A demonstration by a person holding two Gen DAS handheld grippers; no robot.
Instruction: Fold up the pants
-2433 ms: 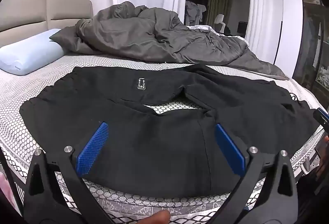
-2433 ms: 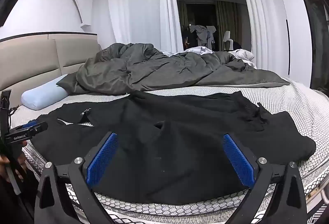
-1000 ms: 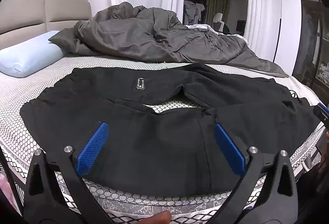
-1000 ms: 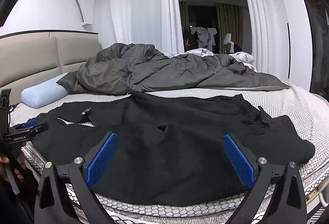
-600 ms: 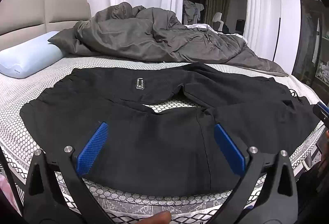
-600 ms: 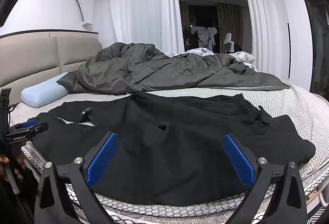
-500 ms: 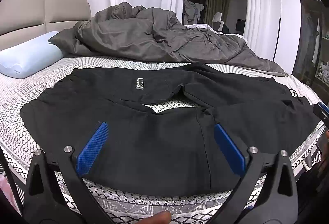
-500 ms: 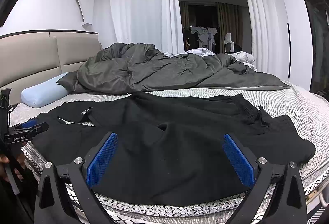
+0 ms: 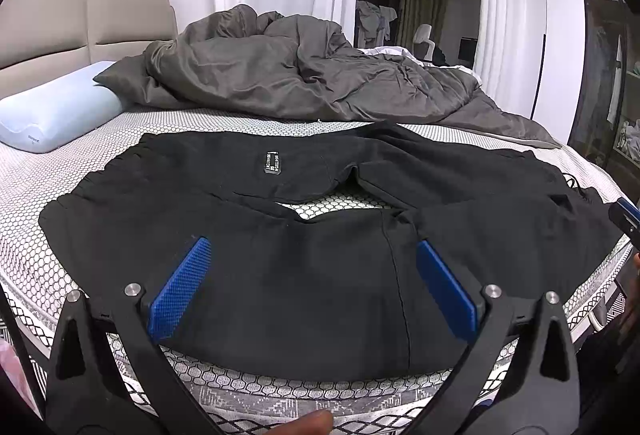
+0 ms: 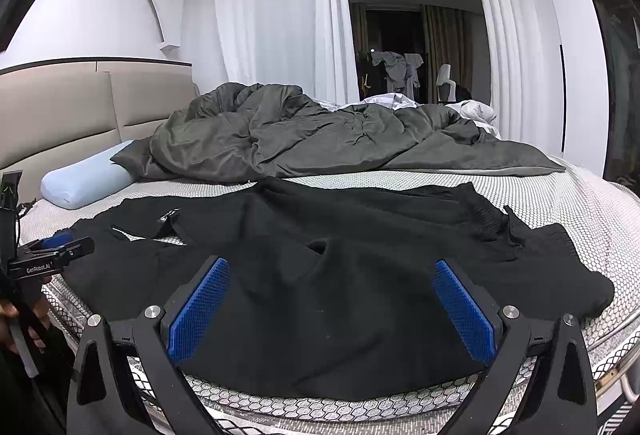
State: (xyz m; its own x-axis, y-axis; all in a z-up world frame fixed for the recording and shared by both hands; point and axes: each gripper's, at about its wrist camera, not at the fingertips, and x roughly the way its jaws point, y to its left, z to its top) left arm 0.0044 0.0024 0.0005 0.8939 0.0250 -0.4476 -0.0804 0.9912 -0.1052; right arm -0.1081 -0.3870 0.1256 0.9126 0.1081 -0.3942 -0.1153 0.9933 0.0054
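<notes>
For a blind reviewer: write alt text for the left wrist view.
Black fabric pants lie spread flat across a honeycomb-patterned mattress, with the open left gripper above their near edge, holding nothing. Behind lie a rumpled dark grey duvet and a pale blue pillow.

The black pants lie spread flat on the bed, along its near edge, running from the left side toward the right. The cloth is plain, dark and matte, with soft wrinkles. The two legs lie side by side, one nearer the edge and one farther back, parted in the middle by a narrow gap where the bed's honeycomb cover shows through. A small dark label with pale lettering sits on the farther leg. In the right wrist view the pants end at the right in a gathered, ribbed band with a loose drawstring, close to the bed's right edge.
</notes>
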